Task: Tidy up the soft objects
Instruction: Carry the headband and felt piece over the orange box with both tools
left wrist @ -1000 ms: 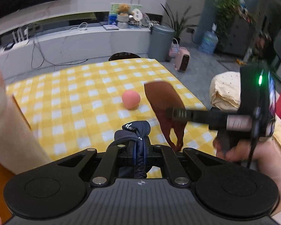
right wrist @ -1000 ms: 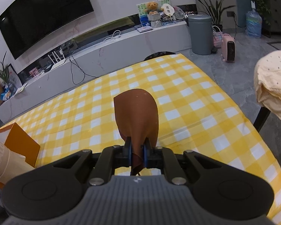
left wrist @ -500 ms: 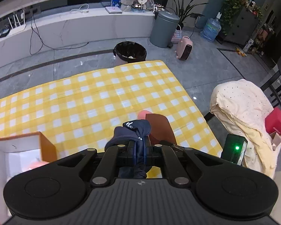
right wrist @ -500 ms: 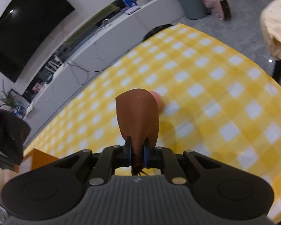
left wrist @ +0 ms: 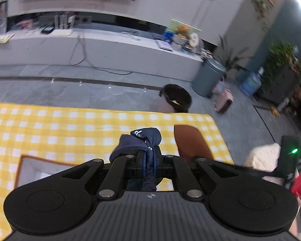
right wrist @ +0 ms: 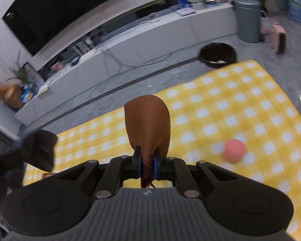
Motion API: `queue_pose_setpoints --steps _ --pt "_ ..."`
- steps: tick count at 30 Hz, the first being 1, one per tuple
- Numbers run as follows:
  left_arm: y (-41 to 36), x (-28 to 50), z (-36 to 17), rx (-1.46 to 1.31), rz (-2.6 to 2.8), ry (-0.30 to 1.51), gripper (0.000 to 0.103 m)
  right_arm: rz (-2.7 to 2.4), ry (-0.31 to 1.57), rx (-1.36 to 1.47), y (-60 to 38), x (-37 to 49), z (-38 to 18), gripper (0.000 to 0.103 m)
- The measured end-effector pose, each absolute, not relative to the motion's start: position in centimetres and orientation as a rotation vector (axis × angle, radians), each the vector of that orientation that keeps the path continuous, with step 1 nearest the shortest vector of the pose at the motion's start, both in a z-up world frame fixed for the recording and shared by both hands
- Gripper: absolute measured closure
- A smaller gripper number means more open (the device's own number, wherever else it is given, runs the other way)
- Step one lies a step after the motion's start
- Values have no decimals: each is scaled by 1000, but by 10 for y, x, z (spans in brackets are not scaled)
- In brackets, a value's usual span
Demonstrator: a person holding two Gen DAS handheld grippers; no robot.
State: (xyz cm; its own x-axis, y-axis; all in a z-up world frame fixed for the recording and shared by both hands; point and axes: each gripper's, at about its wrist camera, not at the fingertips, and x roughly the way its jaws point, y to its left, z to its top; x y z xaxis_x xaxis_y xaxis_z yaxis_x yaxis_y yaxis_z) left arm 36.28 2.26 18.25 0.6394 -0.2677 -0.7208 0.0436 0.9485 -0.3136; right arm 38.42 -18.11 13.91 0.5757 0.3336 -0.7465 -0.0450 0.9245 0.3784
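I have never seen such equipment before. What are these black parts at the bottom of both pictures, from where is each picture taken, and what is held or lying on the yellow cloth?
There is no robot here. A person holds a two-finger tool in each hand, and each tool carries a wide-angle camera that looks forward along its fingers. The black shapes at the bottom are the tool's own body.

One picture is from the left gripper. It is shut on a dark blue garment. The other is from the right gripper, shut on a brown leather-like piece.

Below is a table with a yellow checked cloth. A pink ball lies on it. In the left view an orange-edged box sits on the cloth; its contents are not clear.
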Motion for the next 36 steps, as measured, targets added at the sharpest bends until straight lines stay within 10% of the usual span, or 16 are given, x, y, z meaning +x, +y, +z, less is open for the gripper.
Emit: queue_pose_setpoints --steps 14,32,36 --pt "166 321 114 -456 -70 857 96 547 937 131 -28 353 201 94" --pt "200 306 24 -363 -117 876 95 482 1095 -308 81 332 110 94" --pt "195 306 16 -316 -84 865 69 442 1081 -338 90 330 98 94"
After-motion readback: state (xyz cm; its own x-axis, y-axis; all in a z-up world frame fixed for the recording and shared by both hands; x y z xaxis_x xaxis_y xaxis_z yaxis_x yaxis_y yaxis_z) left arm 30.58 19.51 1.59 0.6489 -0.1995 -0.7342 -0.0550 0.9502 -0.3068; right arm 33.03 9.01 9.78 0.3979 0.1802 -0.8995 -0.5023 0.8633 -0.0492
